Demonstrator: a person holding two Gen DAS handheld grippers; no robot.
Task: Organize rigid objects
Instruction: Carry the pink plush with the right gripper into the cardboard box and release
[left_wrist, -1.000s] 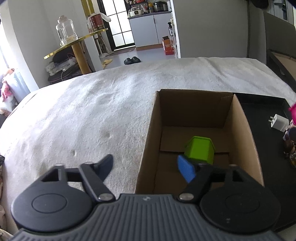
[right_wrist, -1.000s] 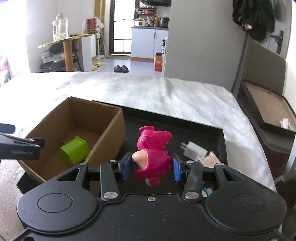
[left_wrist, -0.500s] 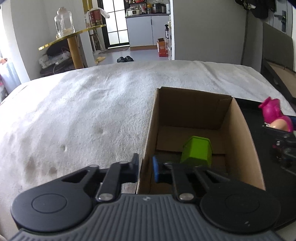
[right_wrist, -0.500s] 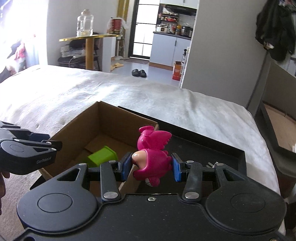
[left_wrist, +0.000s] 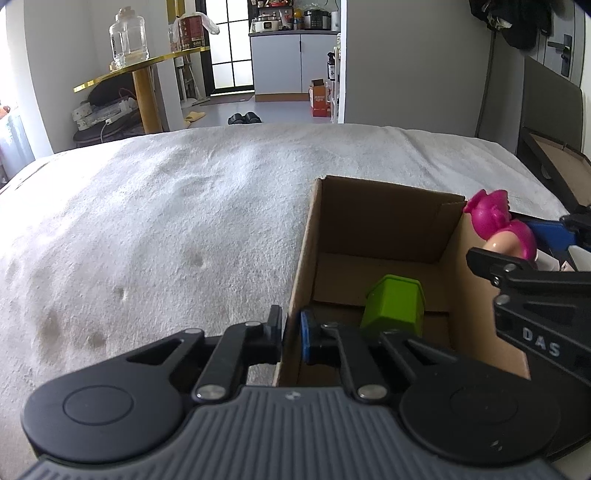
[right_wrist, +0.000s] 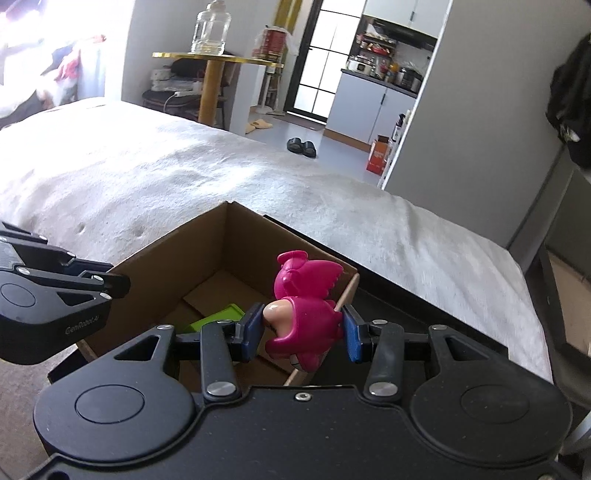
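An open cardboard box (left_wrist: 384, 218) (right_wrist: 243, 236) sits on a white bedspread, with a green house-shaped block (left_wrist: 393, 306) (right_wrist: 218, 319) on its floor. My left gripper (left_wrist: 290, 334) is shut on the box's near left wall, one finger outside and one inside. In the right wrist view that same left gripper (right_wrist: 114, 282) shows at the left edge, clamped on the box. My right gripper (right_wrist: 303, 332) is shut on a pink winged toy figure (right_wrist: 303, 314) (left_wrist: 498, 221) and holds it above the box's right wall.
A black tray (right_wrist: 413, 317) lies to the right of the box on the bedspread (left_wrist: 166, 221). Beyond the bed stand a gold round table with a glass jar (left_wrist: 127, 37) and a doorway with slippers (right_wrist: 301, 146). A dark frame (left_wrist: 546, 147) stands at the right.
My left gripper closed from open onto the box's left wall. The right gripper carried the pink figure leftward from over the black tray to the box's right wall.
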